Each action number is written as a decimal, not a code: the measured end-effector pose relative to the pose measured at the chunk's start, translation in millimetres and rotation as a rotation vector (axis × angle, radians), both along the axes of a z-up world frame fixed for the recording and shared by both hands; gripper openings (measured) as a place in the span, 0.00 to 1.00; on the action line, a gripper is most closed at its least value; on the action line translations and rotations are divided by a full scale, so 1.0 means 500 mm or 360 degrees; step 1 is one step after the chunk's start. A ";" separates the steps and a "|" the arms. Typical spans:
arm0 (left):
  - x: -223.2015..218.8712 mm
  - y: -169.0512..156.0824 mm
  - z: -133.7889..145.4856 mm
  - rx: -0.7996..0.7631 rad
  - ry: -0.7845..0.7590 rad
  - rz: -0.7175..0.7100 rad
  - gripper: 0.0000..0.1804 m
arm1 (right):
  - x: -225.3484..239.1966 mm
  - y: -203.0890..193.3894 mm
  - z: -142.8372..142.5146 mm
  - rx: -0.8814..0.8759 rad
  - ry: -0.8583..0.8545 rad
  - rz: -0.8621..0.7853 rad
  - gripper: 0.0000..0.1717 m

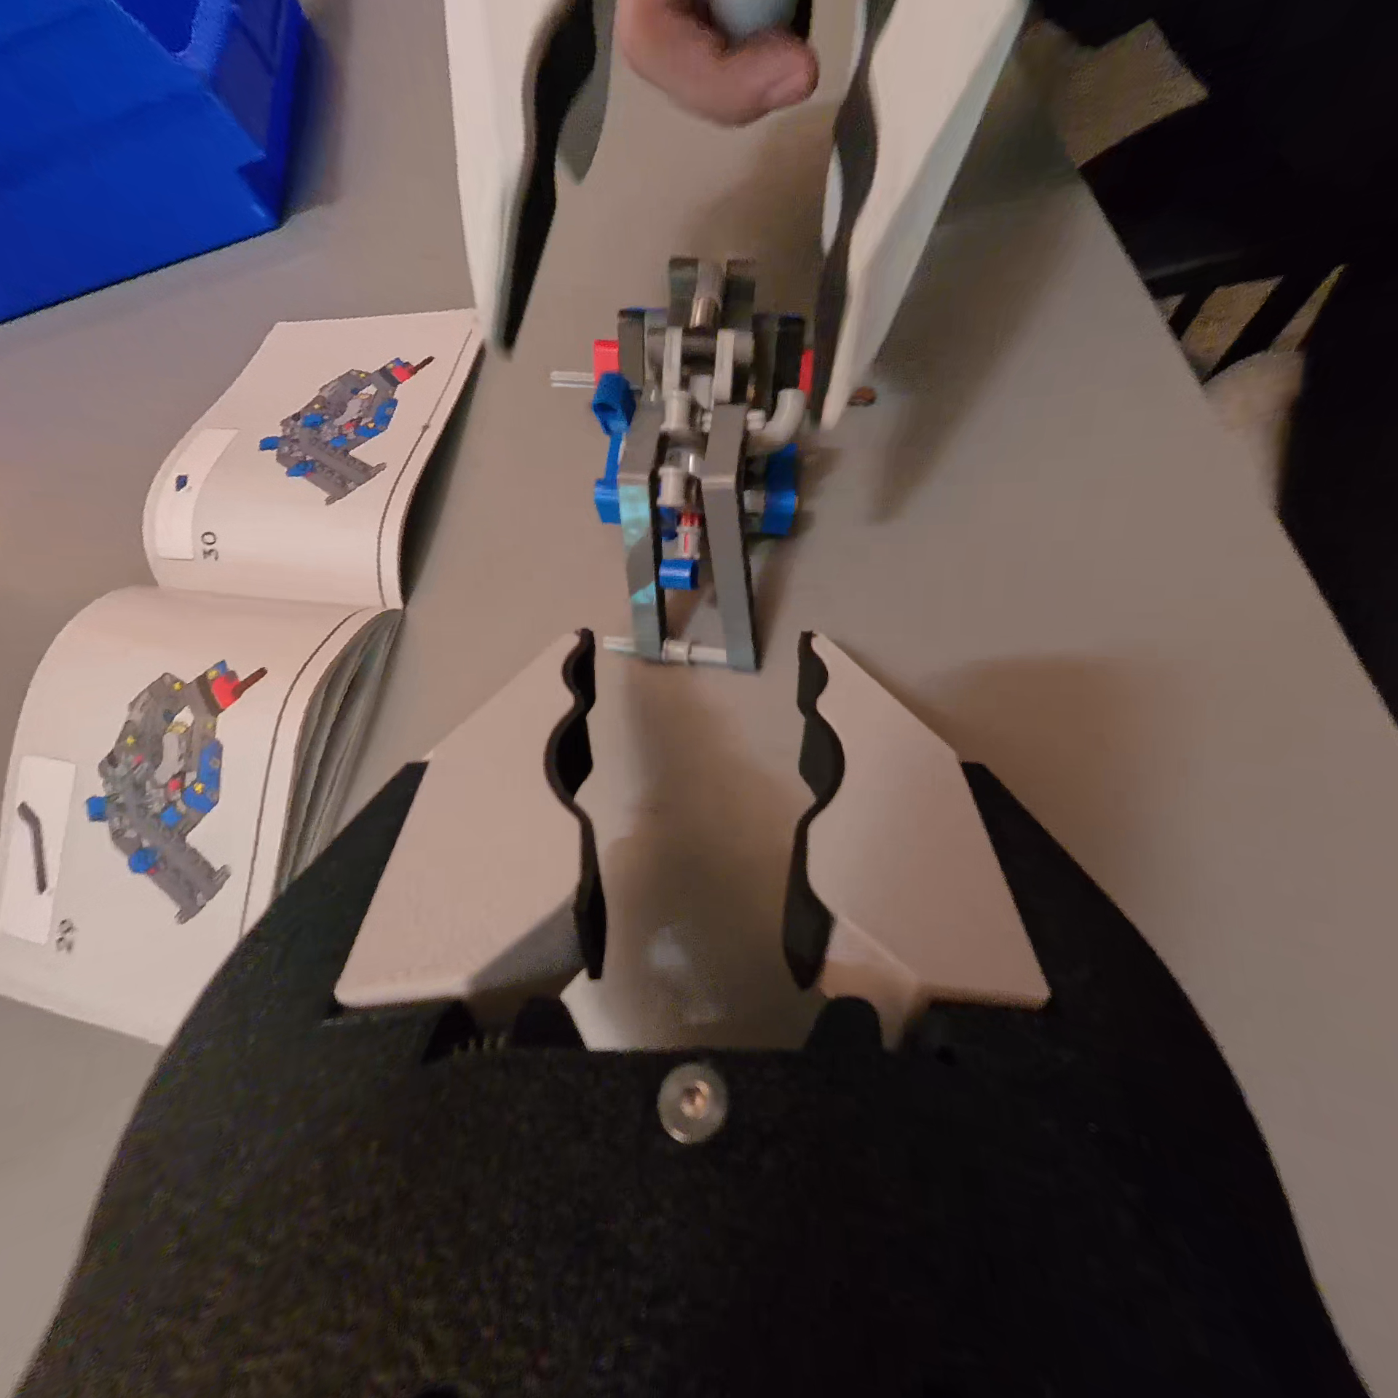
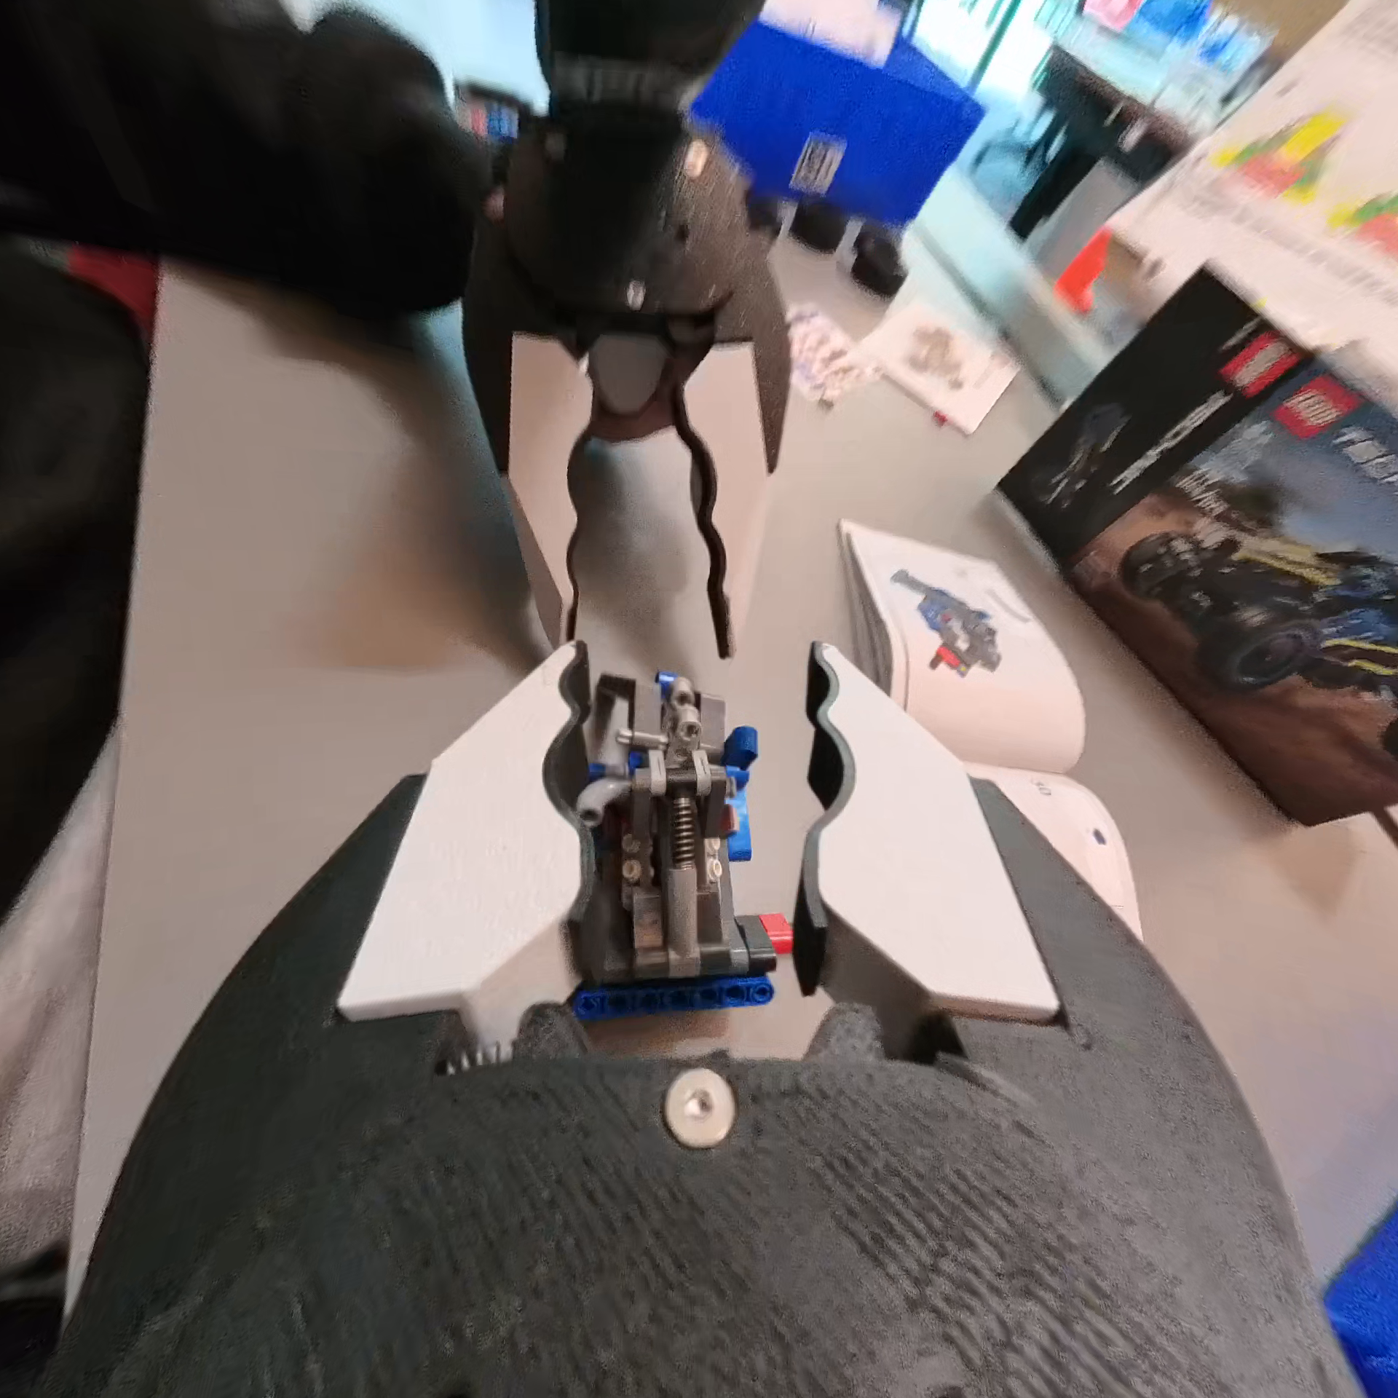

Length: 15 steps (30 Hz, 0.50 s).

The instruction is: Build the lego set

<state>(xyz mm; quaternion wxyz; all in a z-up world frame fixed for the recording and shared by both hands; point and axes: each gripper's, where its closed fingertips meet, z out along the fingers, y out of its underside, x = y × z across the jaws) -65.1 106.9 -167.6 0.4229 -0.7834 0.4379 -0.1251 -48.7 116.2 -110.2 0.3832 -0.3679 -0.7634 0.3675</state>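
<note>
A small grey, blue and red brick model [image 1: 692,469] rests on the grey table [image 1: 1021,620]. My left gripper [image 1: 696,650] is open and empty, with its fingertips just short of the model's near end. My right gripper [image 2: 697,658] is open around the model [image 2: 666,824]. Its left pad lies close against the model, and a clear gap shows at the right pad. In the left wrist view the right gripper's white fingers [image 1: 492,189] straddle the model's far end. The left gripper [image 2: 647,639] also shows in the right wrist view, open, just beyond the model.
An open instruction booklet [image 1: 250,605] lies beside the model and also shows in the right wrist view [image 2: 983,681]. A blue bin [image 1: 128,128] stands behind it. A building-set box [image 2: 1248,567] stands at the right. A hand [image 1: 719,60] holds the right gripper. The tips of one gripper are about 6 centimeters away from the tips of the other.
</note>
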 end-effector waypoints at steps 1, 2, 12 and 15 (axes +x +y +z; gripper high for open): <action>0.003 0.004 0.004 -0.0001 -0.0032 -0.0001 0.27 | -0.007 0.001 -0.018 0.0062 -0.0102 0.0004 0.33; 0.005 0.008 0.008 0.0003 -0.0061 0.0000 0.26 | -0.012 0.002 -0.036 0.0104 -0.0201 0.0007 0.34; 0.018 0.019 -0.021 -0.0097 -0.0017 -0.0111 0.18 | -0.027 -0.010 -0.082 0.0098 -0.0420 0.0079 0.17; 0.023 0.020 -0.028 -0.0122 0.0020 -0.0123 0.18 | -0.020 -0.019 -0.084 0.0103 -0.0434 0.0129 0.14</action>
